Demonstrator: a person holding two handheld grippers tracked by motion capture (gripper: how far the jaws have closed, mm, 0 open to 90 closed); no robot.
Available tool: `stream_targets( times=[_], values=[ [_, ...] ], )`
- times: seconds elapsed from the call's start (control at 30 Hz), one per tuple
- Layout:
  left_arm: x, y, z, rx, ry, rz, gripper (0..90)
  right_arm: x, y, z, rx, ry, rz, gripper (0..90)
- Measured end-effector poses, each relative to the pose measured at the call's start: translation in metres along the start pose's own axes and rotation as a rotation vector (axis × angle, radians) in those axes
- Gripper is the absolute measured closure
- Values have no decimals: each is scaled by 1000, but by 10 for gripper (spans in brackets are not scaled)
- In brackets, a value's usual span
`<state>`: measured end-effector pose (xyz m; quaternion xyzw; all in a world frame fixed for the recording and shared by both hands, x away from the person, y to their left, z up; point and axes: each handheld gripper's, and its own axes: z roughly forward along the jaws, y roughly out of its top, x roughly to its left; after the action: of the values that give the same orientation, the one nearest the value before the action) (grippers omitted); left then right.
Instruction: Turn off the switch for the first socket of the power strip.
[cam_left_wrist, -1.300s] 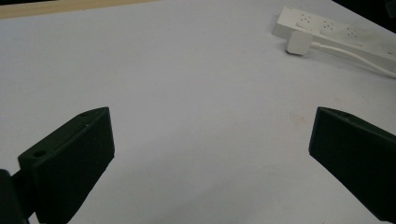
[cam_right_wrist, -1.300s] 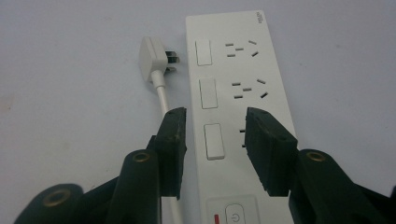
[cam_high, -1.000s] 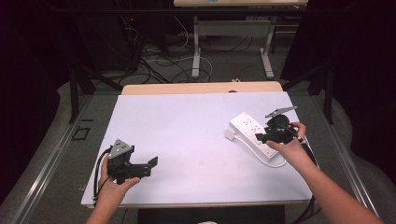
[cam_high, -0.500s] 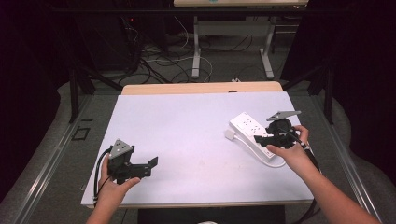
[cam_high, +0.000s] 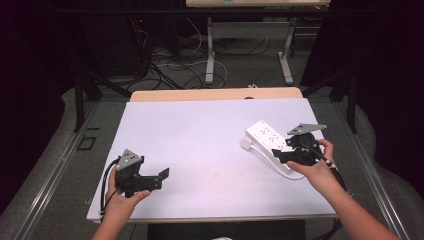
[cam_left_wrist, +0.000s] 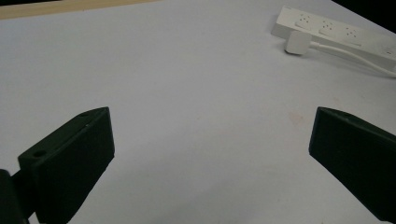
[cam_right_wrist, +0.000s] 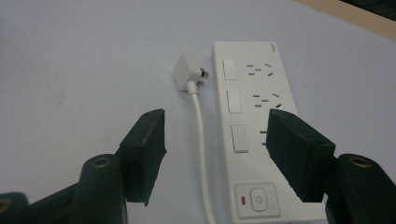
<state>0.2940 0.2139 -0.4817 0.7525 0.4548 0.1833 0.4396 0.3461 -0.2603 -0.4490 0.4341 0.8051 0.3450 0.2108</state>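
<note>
1. White tabletop lies under both grippers; the high view shows the left gripper at the near left corner, held level over bare surface, well apart from everything else.
2. The left gripper view shows its black jaws spread wide with nothing between them, and the strip and plug far off at the top right.
3. The right gripper sits at the strip's near end in the high view. Its jaws have just been opening.
4. The right gripper view adds detail: the jaws stand apart, over the strip and cord, pads clear of both. It also shows three switches, a red-lit power button at the near end, and the plug lying loose beside the strip's far end.
</note>
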Motion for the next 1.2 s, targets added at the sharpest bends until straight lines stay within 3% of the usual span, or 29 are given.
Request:
stream_targets(
  times=[0.3,0.6,1.2],
  values=[
    [-1,0,1,-1,-1,-1,1,16,-4,-8,-71,17,-7,289],
    [-2,0,1,-1,-6,-6,1,30,-7,-11,-107,40,-25,231],
    [-5,-2,5,8,-19,10,1,49,-20,3,-168,86,-1,140]
  ],
)
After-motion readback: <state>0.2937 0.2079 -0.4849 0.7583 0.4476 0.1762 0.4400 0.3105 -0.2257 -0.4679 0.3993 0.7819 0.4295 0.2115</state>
